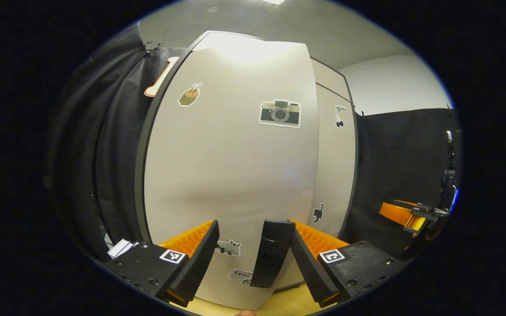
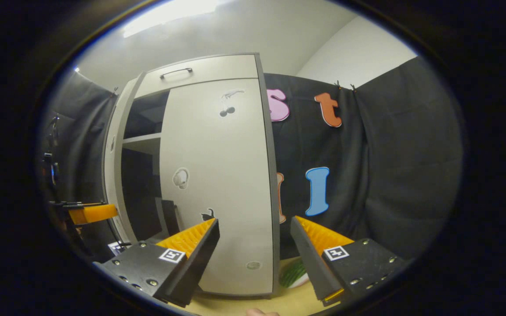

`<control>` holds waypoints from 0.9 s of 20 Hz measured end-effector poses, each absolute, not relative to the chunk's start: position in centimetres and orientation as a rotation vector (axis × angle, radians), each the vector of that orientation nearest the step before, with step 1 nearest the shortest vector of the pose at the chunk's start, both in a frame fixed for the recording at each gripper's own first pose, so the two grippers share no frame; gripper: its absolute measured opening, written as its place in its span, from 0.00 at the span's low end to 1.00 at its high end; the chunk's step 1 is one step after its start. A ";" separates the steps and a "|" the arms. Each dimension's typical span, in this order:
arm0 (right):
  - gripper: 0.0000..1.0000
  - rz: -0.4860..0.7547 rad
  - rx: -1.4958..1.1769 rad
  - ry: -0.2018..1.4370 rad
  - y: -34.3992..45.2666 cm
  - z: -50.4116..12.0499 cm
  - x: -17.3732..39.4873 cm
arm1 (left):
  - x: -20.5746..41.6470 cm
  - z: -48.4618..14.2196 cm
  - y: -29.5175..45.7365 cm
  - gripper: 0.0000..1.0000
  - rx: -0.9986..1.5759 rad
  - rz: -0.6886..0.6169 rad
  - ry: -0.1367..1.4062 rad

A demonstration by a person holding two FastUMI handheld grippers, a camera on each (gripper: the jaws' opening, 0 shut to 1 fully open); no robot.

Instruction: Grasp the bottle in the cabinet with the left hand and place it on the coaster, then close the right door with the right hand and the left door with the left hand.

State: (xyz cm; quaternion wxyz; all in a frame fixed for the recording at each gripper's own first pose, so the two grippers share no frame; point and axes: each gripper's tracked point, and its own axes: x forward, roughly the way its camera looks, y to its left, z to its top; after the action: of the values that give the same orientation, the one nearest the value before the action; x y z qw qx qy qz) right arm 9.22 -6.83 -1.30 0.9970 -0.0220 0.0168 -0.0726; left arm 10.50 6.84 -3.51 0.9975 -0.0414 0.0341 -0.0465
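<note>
The booth is hung with black cloth (image 2: pixel 393 145) under a pale ceiling, and a light wooden bench (image 2: pixel 235 303) carries a tall grey cabinet (image 2: pixel 209 70).

Left gripper view, left to right: the left door (image 1: pixel 231 175) fills the centre as a flat, smooth matt panel with a dark edge, bearing a camera sticker (image 1: pixel 280 113) and smaller decals. The left tool (image 1: pixel 247 254) sits close to this panel with its fingers spread and nothing between them. A dark bar-shaped handle (image 1: pixel 271 252) stands just ahead of its right finger — contact cannot be confirmed. Farther right, the right door (image 1: pixel 335 166) lies nearly flush with the cabinet front.

Right gripper view, left to right: the left door (image 2: pixel 114 175) stands ajar, exposing a dark interior and one shelf (image 2: pixel 141 139). The right door (image 2: pixel 218 184) appears shut or almost so. The right tool (image 2: pixel 253 254) is open and empty, near the door's lower part. A green-and-white ribbed object (image 2: pixel 294 272), possibly the coaster, lies at the cabinet's right foot; the bottle cannot be located in either view.

Judgement: the left-door closing step is in hand. The next move calls for a steady push on the panel until it seats flush — a smooth surface, so press squarely.
</note>
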 end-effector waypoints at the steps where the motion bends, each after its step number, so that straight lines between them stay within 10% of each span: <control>1: 0.97 -0.147 -0.047 0.034 -7.0 -1.4 9.2 | 10.9 -3.5 6.7 0.95 -0.084 -0.096 0.070; 18: 0.99 -0.149 -0.047 0.054 -8.3 -2.9 9.8 | 16.3 -5.0 5.6 0.95 -0.002 -0.081 0.097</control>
State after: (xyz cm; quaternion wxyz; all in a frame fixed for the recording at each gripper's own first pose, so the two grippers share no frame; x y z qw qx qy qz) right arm 9.84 -8.27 -2.91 0.9966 -0.0236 0.0269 -0.0746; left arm 16.31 5.56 -4.96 0.9980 -0.0012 0.0484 -0.0405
